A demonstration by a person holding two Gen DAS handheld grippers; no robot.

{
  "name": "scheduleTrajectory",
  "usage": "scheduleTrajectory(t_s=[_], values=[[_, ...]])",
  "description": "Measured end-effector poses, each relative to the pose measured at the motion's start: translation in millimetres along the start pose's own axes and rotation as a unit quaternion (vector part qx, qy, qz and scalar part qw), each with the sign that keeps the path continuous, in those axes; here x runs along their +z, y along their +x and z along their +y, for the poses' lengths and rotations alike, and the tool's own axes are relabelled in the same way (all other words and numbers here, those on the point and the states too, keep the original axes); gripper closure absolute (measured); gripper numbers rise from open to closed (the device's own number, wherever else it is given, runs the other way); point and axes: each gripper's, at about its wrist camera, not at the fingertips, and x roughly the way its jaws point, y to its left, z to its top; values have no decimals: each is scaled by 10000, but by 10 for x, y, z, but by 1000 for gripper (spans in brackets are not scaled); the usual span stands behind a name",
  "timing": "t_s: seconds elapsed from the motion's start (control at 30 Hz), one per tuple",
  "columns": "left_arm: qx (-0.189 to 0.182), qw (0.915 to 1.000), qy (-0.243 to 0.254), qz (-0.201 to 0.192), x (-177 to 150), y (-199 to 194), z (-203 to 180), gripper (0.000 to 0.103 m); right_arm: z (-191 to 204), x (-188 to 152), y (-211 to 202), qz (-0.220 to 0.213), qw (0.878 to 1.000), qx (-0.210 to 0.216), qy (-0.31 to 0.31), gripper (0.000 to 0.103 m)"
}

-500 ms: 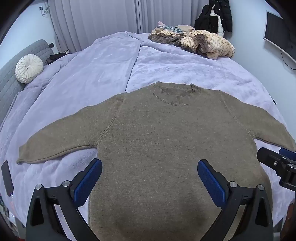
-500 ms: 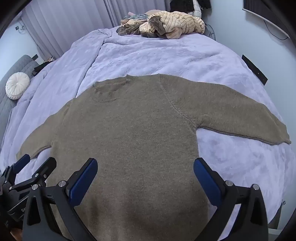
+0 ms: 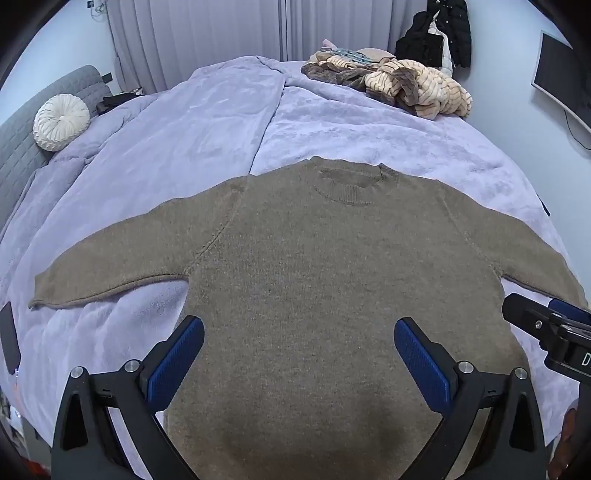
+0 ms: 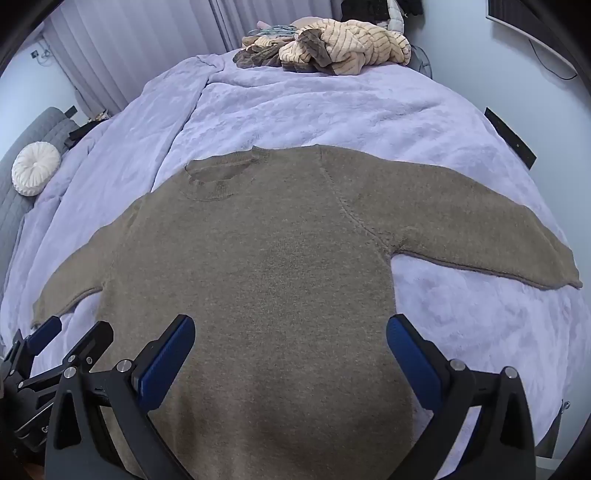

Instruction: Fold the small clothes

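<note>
A brown knit sweater (image 3: 314,266) lies flat on the lilac bed cover (image 3: 207,122), collar far, both sleeves spread out sideways. It also shows in the right wrist view (image 4: 258,266). My left gripper (image 3: 299,354) is open and empty, hovering over the sweater's lower part near the hem. My right gripper (image 4: 291,350) is open and empty over the same lower part, a little to the right. The right gripper shows at the right edge of the left wrist view (image 3: 546,325). The left gripper shows at the lower left of the right wrist view (image 4: 66,343).
A pile of striped and brown clothes (image 3: 399,83) lies at the bed's far end, also in the right wrist view (image 4: 328,46). A round white cushion (image 3: 61,122) leans on a grey headboard (image 3: 18,144) at left. Dark jackets (image 3: 439,33) hang on the far wall.
Both grippers have shifted very slightly; the sweater lies as before and both stay open.
</note>
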Motion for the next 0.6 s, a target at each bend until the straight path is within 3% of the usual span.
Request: scheduleTrajectory(t_s=[0.6], values=[[17,9999,-150,64,20,33,63,0,128,28,9,33,9997,-129,-213,0]])
